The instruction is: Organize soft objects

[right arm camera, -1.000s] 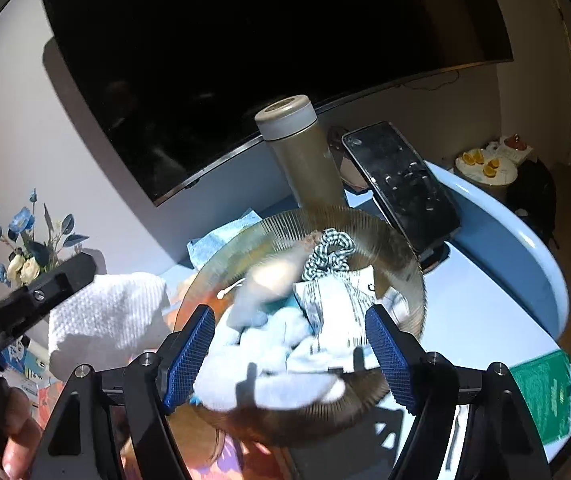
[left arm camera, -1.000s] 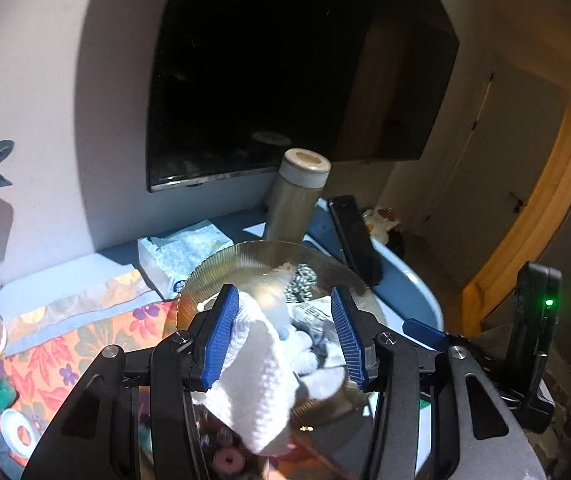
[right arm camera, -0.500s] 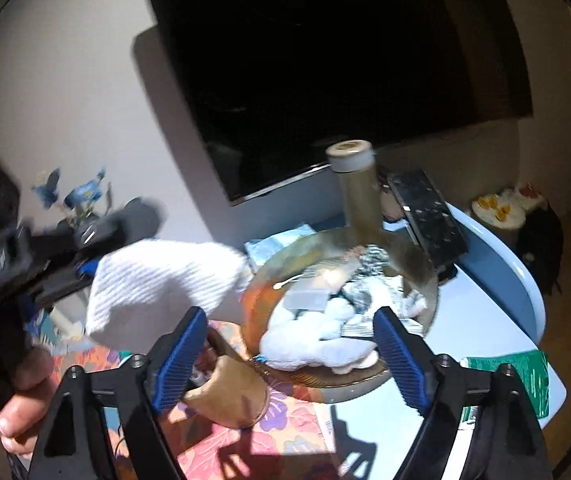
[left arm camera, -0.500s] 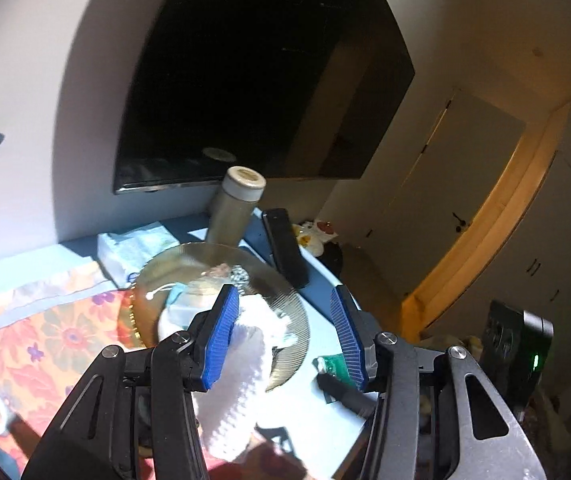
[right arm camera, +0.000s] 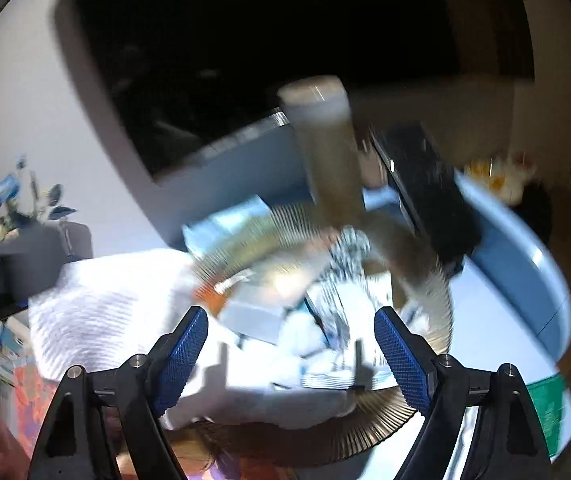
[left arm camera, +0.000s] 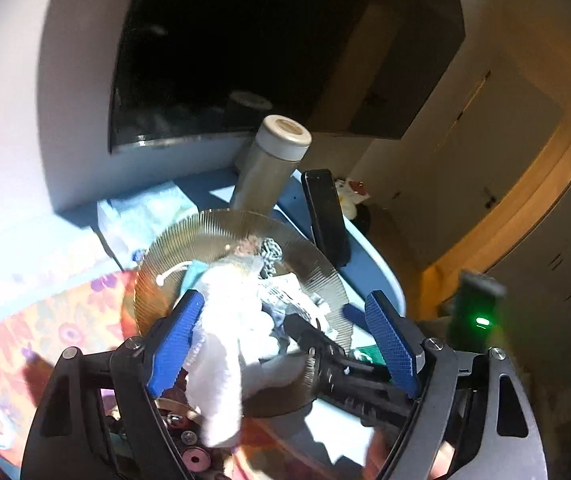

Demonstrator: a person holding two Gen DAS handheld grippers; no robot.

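A: What are the left tongs [left arm camera: 285, 336] doing?

B: Their jaws are opening. A white cloth [left arm camera: 221, 360] hangs between them. It lies against the left blue pad, and the right pad stands well away from it, so nothing squeezes it.

A: Where does the white cloth go?

B: Its top end lies over the soft things in the ribbed gold bowl [left arm camera: 189, 240]. Its bottom end hangs down in front of the bowl's near rim.

A: And the right tongs [right arm camera: 291, 356]?

B: Their jaws stand wide and are closing a little. No pad presses on anything. A pile of white and blue soft things [right arm camera: 297, 332] in the bowl shows behind the gap. That picture is very blurry.

A: What else is in the bowl?

B: A black and white scrunchie [left arm camera: 271, 250] sits near the far side.

A: What is around the bowl?

B: The bowl sits on the counter [left arm camera: 381, 276]. A tall tan bottle [left arm camera: 269, 168] stands just behind it. A black remote [left arm camera: 325, 212] lies beside the bottle. A light blue packet [left arm camera: 145, 216] lies left of the bowl. A bright flowered cloth [left arm camera: 45, 340] covers the counter on the near left side. A dark screen [left arm camera: 245, 48] hangs on the wall behind.
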